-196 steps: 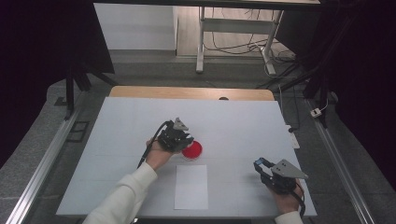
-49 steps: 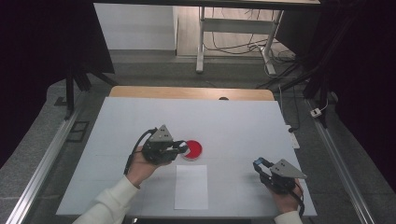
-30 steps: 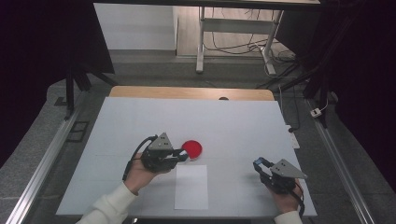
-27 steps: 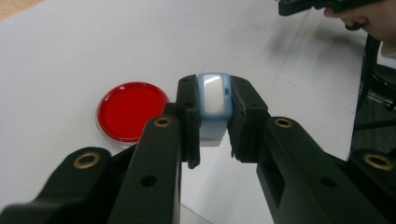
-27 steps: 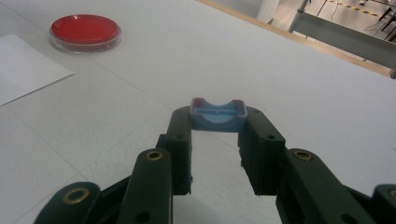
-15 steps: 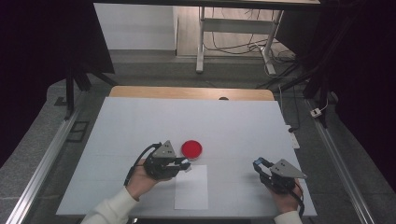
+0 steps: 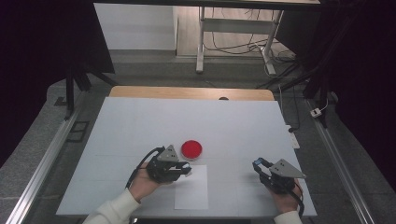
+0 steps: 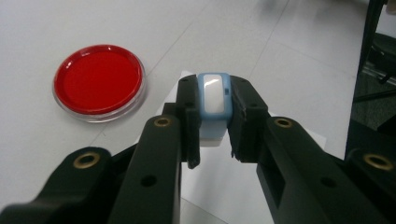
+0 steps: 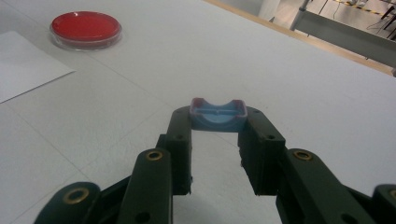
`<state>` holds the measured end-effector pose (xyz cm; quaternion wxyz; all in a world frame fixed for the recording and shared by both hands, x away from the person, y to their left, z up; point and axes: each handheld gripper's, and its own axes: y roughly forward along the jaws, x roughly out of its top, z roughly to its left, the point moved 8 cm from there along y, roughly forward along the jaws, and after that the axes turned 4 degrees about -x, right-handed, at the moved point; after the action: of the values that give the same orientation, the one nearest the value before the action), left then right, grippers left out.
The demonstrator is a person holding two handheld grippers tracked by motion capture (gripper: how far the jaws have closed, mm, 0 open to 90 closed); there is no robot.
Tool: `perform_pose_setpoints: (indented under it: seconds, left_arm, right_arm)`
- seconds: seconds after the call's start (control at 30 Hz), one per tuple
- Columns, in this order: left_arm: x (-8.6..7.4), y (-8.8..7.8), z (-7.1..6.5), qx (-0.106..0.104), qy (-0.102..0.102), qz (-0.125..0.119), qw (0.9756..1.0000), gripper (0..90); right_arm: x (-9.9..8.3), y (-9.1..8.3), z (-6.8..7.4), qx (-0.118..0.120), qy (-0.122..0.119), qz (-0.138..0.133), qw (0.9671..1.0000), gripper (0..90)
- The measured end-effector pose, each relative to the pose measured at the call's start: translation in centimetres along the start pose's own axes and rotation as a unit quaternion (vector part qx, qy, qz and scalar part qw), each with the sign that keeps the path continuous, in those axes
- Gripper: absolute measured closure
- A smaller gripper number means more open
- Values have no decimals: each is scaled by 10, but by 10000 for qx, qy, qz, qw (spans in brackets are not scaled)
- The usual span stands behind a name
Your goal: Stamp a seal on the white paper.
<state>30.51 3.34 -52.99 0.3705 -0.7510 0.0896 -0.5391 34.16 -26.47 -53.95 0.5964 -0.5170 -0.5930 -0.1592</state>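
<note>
My left gripper (image 7: 186, 169) is shut on a small blue-rimmed white block (image 8: 214, 100), held low over the far left corner of a white paper sheet (image 7: 192, 189). Whether the block touches the paper (image 8: 219, 175) I cannot tell. A red round dish (image 7: 192, 149) with a clear rim lies just beyond the paper, and it sits to the left of the block in the left gripper view (image 8: 98, 79). My right gripper (image 7: 257, 164) rests at the near right of the table, shut on a small blue cap (image 9: 217, 114) with a reddish rim.
The white table (image 7: 140, 121) has a wooden strip along its far edge. A metal rail runs down each side, and a cable block (image 7: 294, 140) lies at the right edge. From the right gripper, the red dish (image 9: 85, 25) and paper (image 9: 23, 65) lie far left.
My left gripper has drawn back from beside the red dish toward the near edge and sunk, now over the paper's far left corner. The right gripper has stayed still.
</note>
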Motion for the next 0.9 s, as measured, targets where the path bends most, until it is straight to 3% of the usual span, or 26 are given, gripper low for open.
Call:
perform_pose_setpoints:
  seconds: [0.57,0.9]
  left_arm:
    - [-8,14,-2,-40,25,233,9997,750]
    - [-9,20,-2,13,54,221,9997,751]
  right_arm:
    - [0,0,0,-3,-12,10,10000,652]
    - [-1,0,0,0,-21,27,10000,653]
